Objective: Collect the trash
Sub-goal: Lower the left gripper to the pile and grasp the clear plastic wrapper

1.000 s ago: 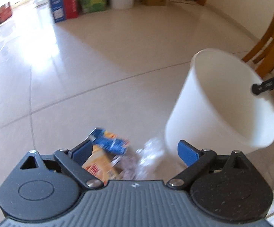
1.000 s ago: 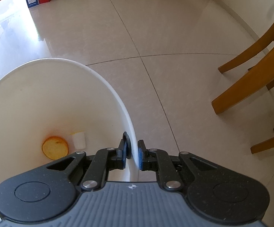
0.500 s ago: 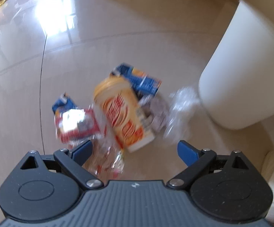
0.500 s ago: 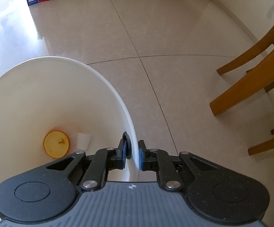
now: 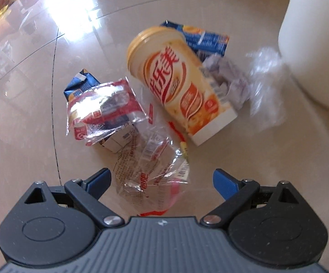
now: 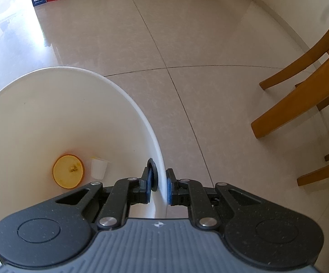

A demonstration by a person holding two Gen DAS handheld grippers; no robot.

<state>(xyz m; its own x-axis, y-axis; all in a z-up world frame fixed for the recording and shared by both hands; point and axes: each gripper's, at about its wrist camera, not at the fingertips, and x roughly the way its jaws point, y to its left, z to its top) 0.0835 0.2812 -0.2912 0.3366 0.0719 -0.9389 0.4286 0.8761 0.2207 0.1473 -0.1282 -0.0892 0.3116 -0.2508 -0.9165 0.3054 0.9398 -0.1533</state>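
We see our left gripper (image 5: 162, 180) and right gripper (image 6: 162, 186) built alike: a grey ribbed body with a small white mark at its front edge, flanked by two black, faintly speckled round housings, each embossed with a circle and pierced by a triangular cutout. Black link arms pivot on silver screws and end in blue pads (image 5: 224, 182). A black disc sits on one right pad.

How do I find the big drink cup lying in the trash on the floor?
Find the white bin on the shiny floor, then look left at the trash beside it. The paper cup lies on its side in the middle, next to crumpled paper. It is the only round thing there, cream and orange with red writing and a yellow rim.
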